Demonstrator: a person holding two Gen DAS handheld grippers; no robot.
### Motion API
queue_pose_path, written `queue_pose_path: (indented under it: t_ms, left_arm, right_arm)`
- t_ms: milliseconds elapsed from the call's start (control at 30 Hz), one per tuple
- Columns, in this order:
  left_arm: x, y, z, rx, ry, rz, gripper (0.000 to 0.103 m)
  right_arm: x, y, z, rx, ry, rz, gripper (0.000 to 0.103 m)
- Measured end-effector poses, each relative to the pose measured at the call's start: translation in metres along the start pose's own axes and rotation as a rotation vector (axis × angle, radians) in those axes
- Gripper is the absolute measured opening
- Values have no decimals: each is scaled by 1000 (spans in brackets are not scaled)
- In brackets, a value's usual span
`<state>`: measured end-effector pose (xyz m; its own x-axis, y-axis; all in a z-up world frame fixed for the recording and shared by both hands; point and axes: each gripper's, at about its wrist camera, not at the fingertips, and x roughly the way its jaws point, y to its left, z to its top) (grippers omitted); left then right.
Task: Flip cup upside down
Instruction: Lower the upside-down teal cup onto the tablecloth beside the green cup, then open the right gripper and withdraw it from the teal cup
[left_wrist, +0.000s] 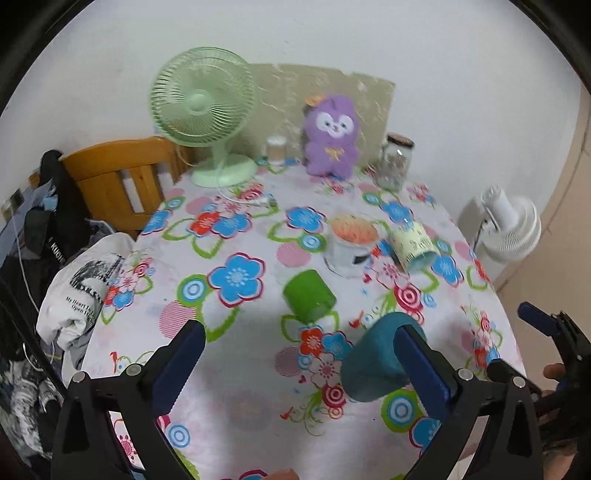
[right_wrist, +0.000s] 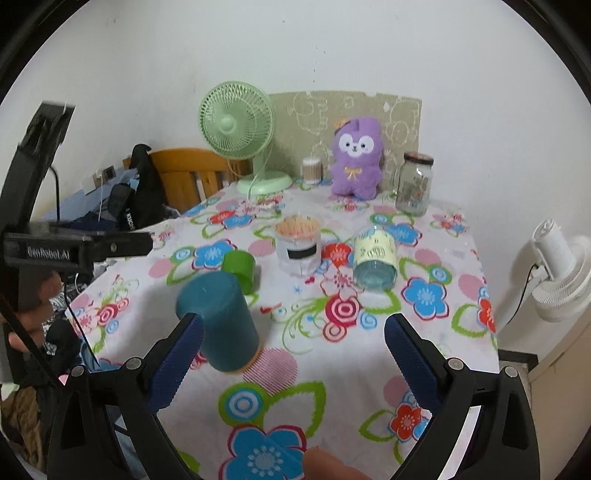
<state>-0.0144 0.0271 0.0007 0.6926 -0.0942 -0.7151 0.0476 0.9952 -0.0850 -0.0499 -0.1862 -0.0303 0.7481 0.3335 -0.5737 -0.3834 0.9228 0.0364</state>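
A teal cup (left_wrist: 373, 358) stands upside down on the flowered tablecloth (left_wrist: 243, 350), just left of my left gripper's right finger. It also shows in the right wrist view (right_wrist: 218, 321), beside my right gripper's left finger. A green cup (left_wrist: 309, 295) stands upside down behind it, also in the right wrist view (right_wrist: 240, 268). A pale yellow cup (left_wrist: 413, 245) stands upside down further right, also in the right wrist view (right_wrist: 375, 258). My left gripper (left_wrist: 299, 350) is open and empty. My right gripper (right_wrist: 293, 339) is open and empty.
A white holder of orange sticks (right_wrist: 298, 243) stands mid-table. A green fan (right_wrist: 240, 133), a purple plush toy (right_wrist: 356, 162), a small swab jar (right_wrist: 311, 170) and a glass jar (right_wrist: 413, 184) line the back. A wooden chair (left_wrist: 122, 177) and clothes are left, a white fan (right_wrist: 557, 269) right.
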Motion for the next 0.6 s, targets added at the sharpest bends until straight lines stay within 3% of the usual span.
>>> queue_pose_path:
  t_ms: [367, 467, 600]
  left_arm:
    - [-31, 30, -22, -81, -167, 73, 103]
    - [-39, 33, -30, -63, -207, 135, 103]
    - [-50, 37, -40, -69, -240, 144, 103]
  right_arm:
    - [-20, 40, 8, -16, -18, -96, 99]
    - [-28, 54, 7, -31, -12, -146, 99]
    - [-36, 68, 5, -8, -5, -162, 99]
